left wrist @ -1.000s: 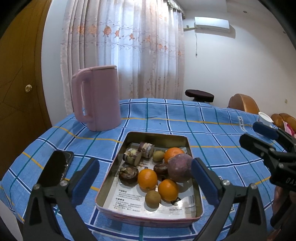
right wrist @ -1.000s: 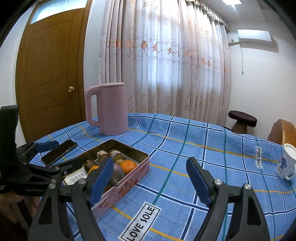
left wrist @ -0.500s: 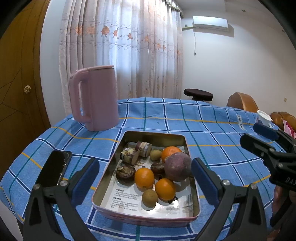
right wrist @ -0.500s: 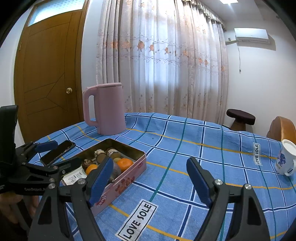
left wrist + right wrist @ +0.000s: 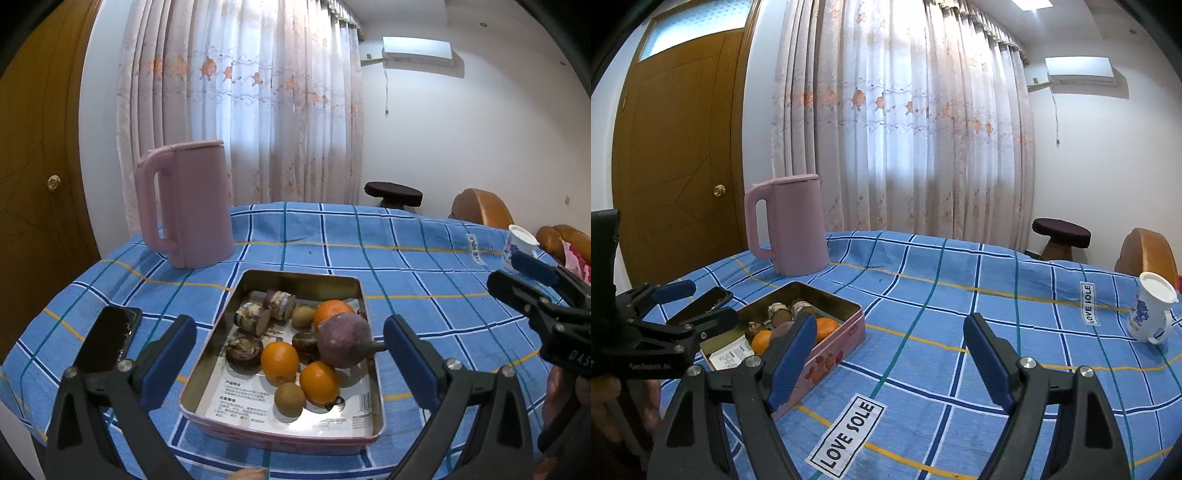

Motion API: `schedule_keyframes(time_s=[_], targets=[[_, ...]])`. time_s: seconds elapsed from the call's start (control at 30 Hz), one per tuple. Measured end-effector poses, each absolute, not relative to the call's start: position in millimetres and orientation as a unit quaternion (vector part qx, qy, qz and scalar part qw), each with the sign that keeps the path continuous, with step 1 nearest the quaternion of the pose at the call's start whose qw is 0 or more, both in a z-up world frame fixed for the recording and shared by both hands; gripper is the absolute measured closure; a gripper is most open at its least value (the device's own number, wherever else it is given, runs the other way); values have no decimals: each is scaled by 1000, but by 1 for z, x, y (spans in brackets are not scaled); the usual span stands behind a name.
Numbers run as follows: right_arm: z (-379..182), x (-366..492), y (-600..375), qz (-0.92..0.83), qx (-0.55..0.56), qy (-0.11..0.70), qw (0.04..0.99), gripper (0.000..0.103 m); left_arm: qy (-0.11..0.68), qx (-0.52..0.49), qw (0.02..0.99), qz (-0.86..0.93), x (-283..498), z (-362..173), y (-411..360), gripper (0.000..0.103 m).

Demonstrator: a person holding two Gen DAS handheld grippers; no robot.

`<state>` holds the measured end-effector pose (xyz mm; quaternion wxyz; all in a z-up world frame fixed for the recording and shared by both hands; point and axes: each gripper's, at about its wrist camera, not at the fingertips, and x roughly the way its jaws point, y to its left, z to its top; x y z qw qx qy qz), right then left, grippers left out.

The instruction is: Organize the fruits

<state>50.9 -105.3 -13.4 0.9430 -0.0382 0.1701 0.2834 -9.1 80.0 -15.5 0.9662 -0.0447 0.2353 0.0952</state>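
A pink metal tin (image 5: 280, 437) (image 5: 833, 360) on the blue checked tablecloth holds three oranges (image 5: 279, 360), a large purple fruit (image 5: 344, 345), small brown fruits (image 5: 289, 398) and cut purple pieces (image 5: 280, 300). My left gripper (image 5: 288, 363) is open and empty, hovering just in front of the tin with its fingers either side. It also shows in the right wrist view (image 5: 690, 306). My right gripper (image 5: 890, 363) is open and empty over the cloth, to the right of the tin. It also shows in the left wrist view (image 5: 517, 277).
A pink kettle (image 5: 184, 203) (image 5: 788, 225) stands behind the tin at the left. A black phone (image 5: 109, 339) lies left of the tin. A white mug (image 5: 1152, 314) stands at the far right. Stool and chairs beyond the table.
Both grippers have drawn back and risen a little, so the tin sits slightly farther off in both views. Both stay open. Nothing on the table moved.
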Motion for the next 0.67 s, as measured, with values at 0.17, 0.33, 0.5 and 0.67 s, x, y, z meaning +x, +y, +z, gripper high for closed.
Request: schedule_keyframes(time_s=[0.17,0.33,0.5,0.67], targets=[[-12,46,-107,284,-40,165,944,20,239,-45,965,98,-8,-15,80,0],[-12,44,-106,285,-41,163,944,20,243,-41,963,105,-6,-17,79,0],[-15,45,-106,285,-41,167,943,20,244,-36,963,110,-7,-18,79,0],[-19,47,-108,279,-49,174,943,20,244,-29,964,105,-7,-19,76,0]])
